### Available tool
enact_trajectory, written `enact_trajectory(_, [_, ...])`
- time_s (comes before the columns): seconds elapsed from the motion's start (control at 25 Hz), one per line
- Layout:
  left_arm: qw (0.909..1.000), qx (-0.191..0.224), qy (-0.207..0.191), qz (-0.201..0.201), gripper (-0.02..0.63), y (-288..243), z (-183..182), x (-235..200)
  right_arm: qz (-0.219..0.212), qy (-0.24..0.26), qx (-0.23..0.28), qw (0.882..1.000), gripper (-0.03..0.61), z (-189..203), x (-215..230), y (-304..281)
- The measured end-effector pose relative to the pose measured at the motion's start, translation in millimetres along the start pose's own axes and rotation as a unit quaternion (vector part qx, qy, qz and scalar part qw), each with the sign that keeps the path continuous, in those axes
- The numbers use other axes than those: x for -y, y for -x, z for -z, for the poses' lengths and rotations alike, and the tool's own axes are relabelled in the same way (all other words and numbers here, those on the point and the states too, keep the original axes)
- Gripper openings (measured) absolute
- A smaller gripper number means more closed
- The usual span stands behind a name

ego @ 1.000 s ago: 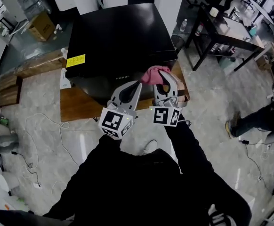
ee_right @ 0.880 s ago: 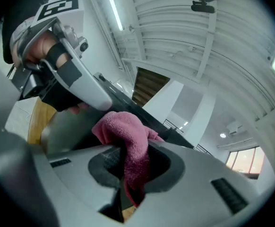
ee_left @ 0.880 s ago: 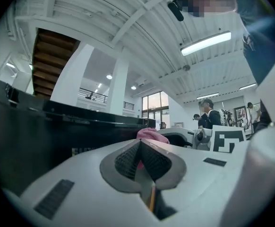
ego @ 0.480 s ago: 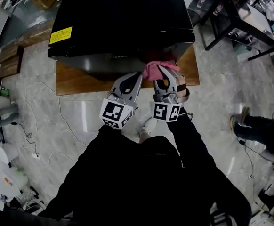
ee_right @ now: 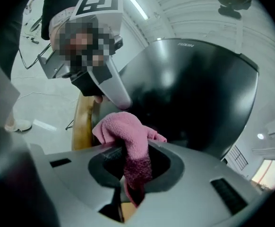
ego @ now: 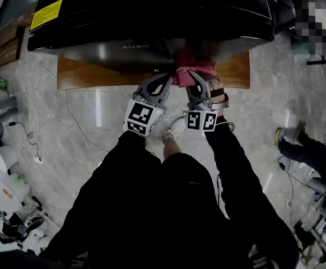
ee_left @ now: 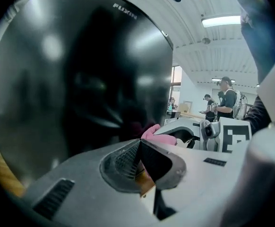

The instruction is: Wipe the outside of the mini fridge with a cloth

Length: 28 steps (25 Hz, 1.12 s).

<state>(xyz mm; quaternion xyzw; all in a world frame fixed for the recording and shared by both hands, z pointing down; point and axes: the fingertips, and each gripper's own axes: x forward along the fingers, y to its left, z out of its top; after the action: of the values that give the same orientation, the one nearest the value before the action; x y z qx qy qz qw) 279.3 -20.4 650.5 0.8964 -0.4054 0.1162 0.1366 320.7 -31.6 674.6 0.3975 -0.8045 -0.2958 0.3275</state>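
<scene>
The black mini fridge (ego: 152,21) stands on a low wooden platform (ego: 90,74), its glossy door (ee_left: 81,89) facing me. My right gripper (ego: 195,78) is shut on a pink cloth (ego: 190,70), which is bunched against the lower part of the fridge door (ee_right: 194,103). In the right gripper view the pink cloth (ee_right: 130,141) hangs pinched between the jaws. My left gripper (ego: 162,82) sits just left of the cloth, close to the door, its jaws together with nothing in them. The left gripper view shows the pink cloth (ee_left: 152,132) beside the right gripper's body.
Cables (ego: 73,128) trail across the marble floor at the left. A seated person's leg and shoe (ego: 297,142) are at the right. People stand in the background (ee_left: 225,100) of the left gripper view. A dark table (ego: 320,43) lies at the upper right.
The head view has moved closer to and lower on the fridge front. Both grippers and the pink cloth have travelled down the door towards its lower edge.
</scene>
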Motion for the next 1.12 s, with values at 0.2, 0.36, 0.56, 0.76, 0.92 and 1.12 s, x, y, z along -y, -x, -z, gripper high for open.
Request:
enact_trajectory(0.2, [0.9985,-0.052,0.016,-0.004,0.006,-28,58,-7,-0.063,0.009,-0.015,0.998,0.074,42,-50,-18])
enact_trajectory(0.36, [0.9964,-0.080,0.028,-0.006,0.006,-40,88,-5,-0.129,0.003,-0.052,0.990,0.074,88,-94,-35])
enact_trajectory(0.56, [0.9957,-0.086,0.034,-0.010,0.006,-33,92,-2,-0.142,0.004,-0.059,0.988,0.074,100,-107,-39])
enact_trajectory(0.76, [0.9969,-0.057,0.054,-0.003,0.006,-8,59,4,-0.145,-0.026,-0.048,0.988,0.078,66,-89,-23])
enact_trajectory(0.92, [0.9992,-0.020,0.029,0.018,0.006,23,3,21,-0.117,-0.065,-0.007,0.991,0.078,9,-38,8])
enact_trajectory(1.12, [0.9997,0.016,0.012,0.015,0.006,72,-76,37,-0.093,-0.123,0.045,0.987,0.078,-68,35,56])
